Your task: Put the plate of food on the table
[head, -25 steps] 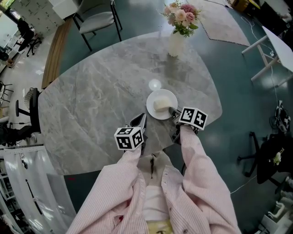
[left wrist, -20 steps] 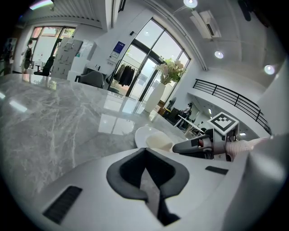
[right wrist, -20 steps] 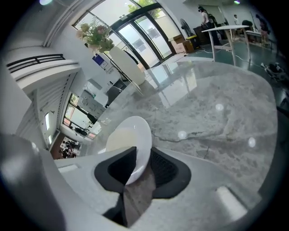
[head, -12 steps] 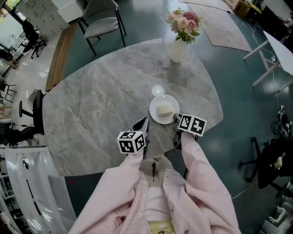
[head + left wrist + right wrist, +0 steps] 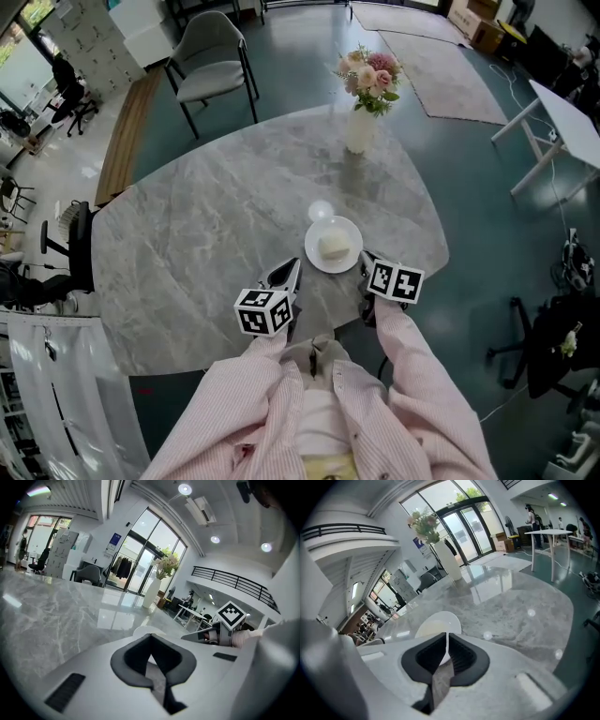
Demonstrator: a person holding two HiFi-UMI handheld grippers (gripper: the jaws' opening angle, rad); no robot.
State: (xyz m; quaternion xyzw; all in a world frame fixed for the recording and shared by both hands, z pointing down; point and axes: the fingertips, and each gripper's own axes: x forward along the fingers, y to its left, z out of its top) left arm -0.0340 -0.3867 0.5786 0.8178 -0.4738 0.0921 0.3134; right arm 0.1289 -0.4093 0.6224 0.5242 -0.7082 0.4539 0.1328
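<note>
1. The round white plate (image 5: pixel 348 262) stands on the grey marble tabletop (image 5: pixel 206 234), near the edge closest to the person, with a pale block of food (image 5: pixel 335 246) at its middle
2. The right gripper (image 5: pixel 366 259) lies low over the table with its tip just beside the plate's right rim; from the head view I cannot tell whether it touches
3. In the right gripper view the black pads (image 5: pixel 460 654) of the right gripper (image 5: pixel 447 646) are closed together with only a thin slit between them and nothing held; the plate (image 5: pixel 438 622) shows just ahead of them
4. The left gripper (image 5: pixel 284 274) points over the table to the left of the plate, apart from it
5. In the left gripper view the pads (image 5: pixel 133 656) of the left gripper (image 5: pixel 151 660) meet and hold nothing; the plate's rim (image 5: pixel 142 629) shows just above the gripper body
6. A white vase (image 5: pixel 360 132) of pink flowers (image 5: pixel 368 73) stands at the far side of the table, well apart from the plate
7. A grey chair (image 5: pixel 211 56) stands beyond the table
</note>
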